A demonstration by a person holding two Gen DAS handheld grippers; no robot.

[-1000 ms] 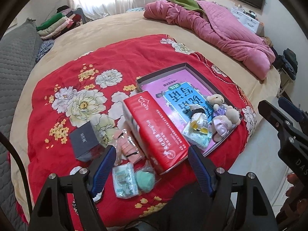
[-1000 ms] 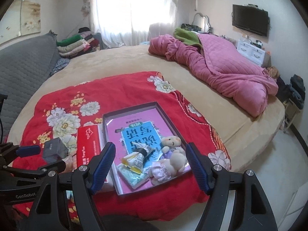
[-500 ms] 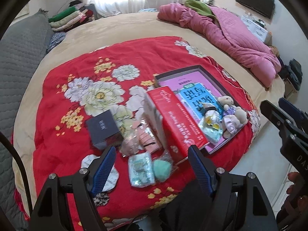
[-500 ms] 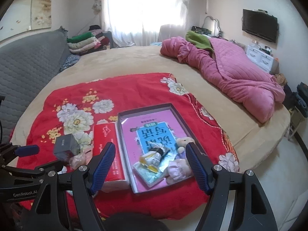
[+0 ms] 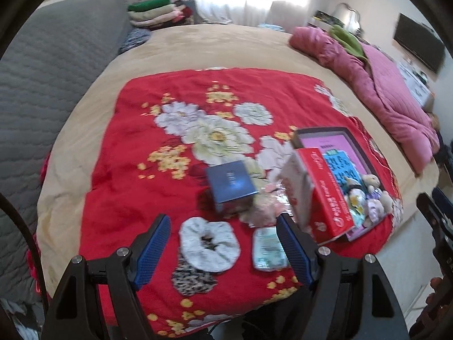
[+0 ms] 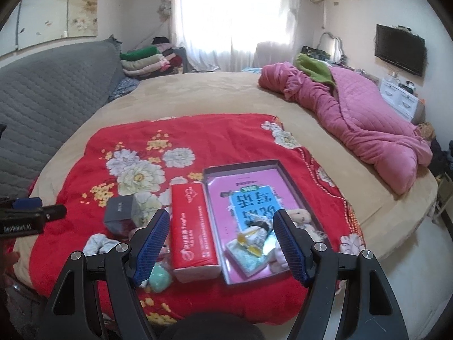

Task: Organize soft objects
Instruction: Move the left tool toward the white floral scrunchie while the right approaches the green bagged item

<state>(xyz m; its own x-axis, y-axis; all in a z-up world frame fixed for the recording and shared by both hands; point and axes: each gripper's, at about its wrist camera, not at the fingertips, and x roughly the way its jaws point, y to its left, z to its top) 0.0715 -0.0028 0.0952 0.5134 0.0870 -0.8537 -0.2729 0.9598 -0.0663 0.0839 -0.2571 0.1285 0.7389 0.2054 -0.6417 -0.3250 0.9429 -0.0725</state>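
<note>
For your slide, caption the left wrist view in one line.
Open left gripper hovers over a white scrunchie on the red floral blanket.

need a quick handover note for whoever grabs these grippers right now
Left gripper: jaws open, empty, over the white scrunchie.
Right gripper: jaws open, empty, over the red tissue pack and tray.
Already in the tray: plush toy and small packets.
Left on the red blanket: scrunchie, green puff, tissue packet, dark box.
</note>
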